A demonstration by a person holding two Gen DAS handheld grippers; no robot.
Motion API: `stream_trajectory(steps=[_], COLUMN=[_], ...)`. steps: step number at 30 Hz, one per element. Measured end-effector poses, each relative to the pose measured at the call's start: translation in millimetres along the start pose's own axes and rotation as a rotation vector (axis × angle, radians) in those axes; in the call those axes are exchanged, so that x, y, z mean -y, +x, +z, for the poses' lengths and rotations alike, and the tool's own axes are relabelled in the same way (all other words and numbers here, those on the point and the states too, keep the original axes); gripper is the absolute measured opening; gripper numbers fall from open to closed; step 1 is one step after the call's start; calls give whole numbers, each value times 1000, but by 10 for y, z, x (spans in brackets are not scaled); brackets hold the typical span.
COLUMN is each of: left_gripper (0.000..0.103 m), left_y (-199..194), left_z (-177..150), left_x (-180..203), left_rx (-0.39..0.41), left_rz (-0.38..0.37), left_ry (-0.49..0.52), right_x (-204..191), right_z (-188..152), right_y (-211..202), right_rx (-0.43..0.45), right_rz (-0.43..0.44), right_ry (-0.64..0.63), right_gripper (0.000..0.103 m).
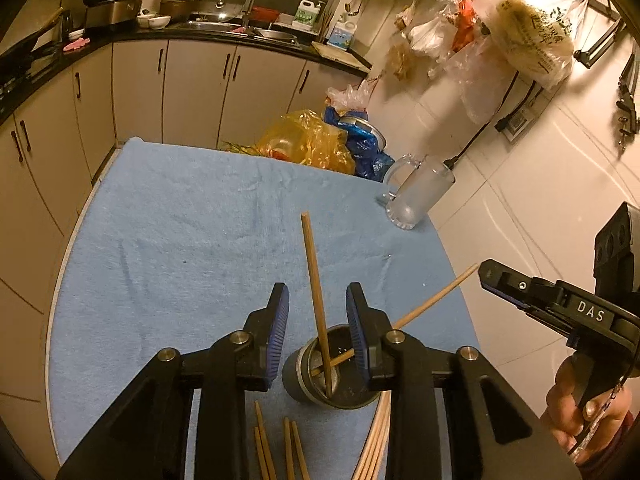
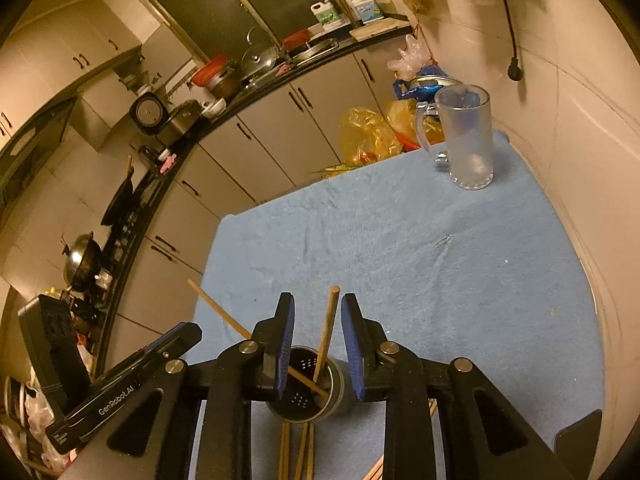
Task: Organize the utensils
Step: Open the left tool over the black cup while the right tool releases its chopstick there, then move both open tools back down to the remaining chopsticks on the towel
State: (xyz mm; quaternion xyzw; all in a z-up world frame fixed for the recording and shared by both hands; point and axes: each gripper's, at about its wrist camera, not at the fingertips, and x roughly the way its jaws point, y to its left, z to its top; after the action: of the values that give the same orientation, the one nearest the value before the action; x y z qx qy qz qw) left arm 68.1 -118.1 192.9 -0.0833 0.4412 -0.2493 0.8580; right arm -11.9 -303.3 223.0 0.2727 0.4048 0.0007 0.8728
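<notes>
One perforated metal cylindrical utensil holder contains two wooden chopsticks. At least four loose wooden chopsticks lie in front of it, plus a further bundle at the bench edge; its count cannot be determined. One frosted glass mug with handle is present. One light-blue towel covers the bench.

Loose chopsticks near the metal holder run off the lower picture edge, the holder's right rim is hidden behind a blue pad, and bottle labels are illegible.
</notes>
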Motion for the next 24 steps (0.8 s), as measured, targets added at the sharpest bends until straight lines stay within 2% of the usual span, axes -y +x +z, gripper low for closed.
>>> stream_trajectory(steps=[15, 24], left_gripper=[28, 28], left_y=[-345, -319], left_z=[-221, -603], left_x=[-71, -287], left_rx=[9, -59], left_rz=[-9, -7], left_ry=[-1, -33], right_x=[194, 426], right_z=[-296, -697], right_y=[-330, -281], right_rx=[6, -55], right_rz=[-15, -45], right_ry=[82, 129], right_gripper=[26, 26])
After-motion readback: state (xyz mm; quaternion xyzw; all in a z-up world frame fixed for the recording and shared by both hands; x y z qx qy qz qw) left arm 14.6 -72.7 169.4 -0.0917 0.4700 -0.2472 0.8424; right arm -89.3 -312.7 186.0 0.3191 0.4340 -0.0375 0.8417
